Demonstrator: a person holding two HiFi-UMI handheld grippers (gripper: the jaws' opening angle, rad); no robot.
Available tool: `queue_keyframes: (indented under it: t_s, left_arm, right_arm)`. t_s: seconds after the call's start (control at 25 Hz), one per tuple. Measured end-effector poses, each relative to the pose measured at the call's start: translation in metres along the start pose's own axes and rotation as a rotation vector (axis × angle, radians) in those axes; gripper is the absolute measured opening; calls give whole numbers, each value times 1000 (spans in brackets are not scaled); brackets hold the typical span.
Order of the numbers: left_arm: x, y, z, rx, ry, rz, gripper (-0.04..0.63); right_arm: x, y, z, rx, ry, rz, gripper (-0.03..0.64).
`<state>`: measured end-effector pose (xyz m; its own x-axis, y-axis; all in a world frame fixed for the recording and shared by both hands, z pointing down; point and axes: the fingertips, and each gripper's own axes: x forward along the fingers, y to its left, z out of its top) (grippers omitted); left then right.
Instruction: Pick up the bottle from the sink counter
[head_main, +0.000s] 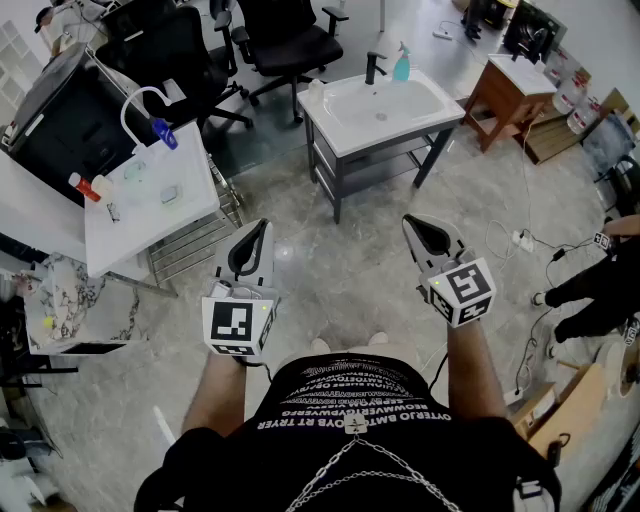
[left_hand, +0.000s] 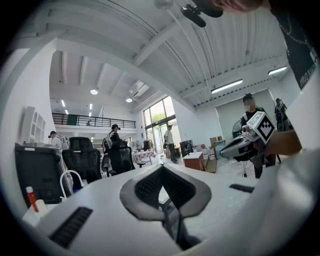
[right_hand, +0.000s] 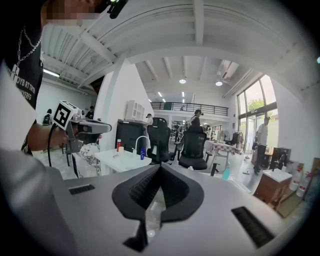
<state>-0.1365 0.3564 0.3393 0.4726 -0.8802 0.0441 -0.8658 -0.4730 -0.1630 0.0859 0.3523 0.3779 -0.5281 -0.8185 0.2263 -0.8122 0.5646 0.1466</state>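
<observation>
A teal spray bottle (head_main: 401, 64) stands at the back of a white sink counter (head_main: 440, 112), beside a black tap (head_main: 374, 67). It is far ahead of both grippers, across open floor. My left gripper (head_main: 262, 228) and right gripper (head_main: 412, 222) are held side by side at waist height, both shut with nothing between the jaws. In the left gripper view the left gripper (left_hand: 162, 167) shows its tips meeting. The right gripper (right_hand: 160, 167) also shows meeting tips in its own view, where the bottle (right_hand: 226, 173) is small and distant on the right.
A second white sink table (head_main: 190, 215) with a looped tap and a red-capped bottle (head_main: 85, 186) stands at the left. Black office chairs (head_main: 290, 40) sit behind the sink counter. A wooden side table (head_main: 510, 95) is at the right. A power strip and cables (head_main: 520, 240) lie on the floor near another person (head_main: 600, 285).
</observation>
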Motion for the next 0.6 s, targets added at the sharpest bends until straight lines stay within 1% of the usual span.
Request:
queue_keyframes:
  t_s: [0.12,0.32,0.36,0.44,0.48,0.6]
  left_arm:
    - [-7,4,-1,1,-13,-17,5]
    - [-11,7,-7,1,-16,-33,5]
    - [-10,8,-8,-4,-14,-35,5]
    - [-9,9,-15,-21,-1,-39,5]
    - [-9,10,-21,-26,8,-40,5]
    - [-8,11,-36,-27,24,-37,5]
  right_arm:
    - [0,10,4,10,2,-17,-3]
    - [-6,24,12,5,-20,-17,0]
    - [-7,22,12,8,-21,-20,32]
    - [-7,20,11,27,-19,-16,189]
    - [-7,18,9,39,-19,-12,239]
    - [-7,7,-1,73,-31,-29,290]
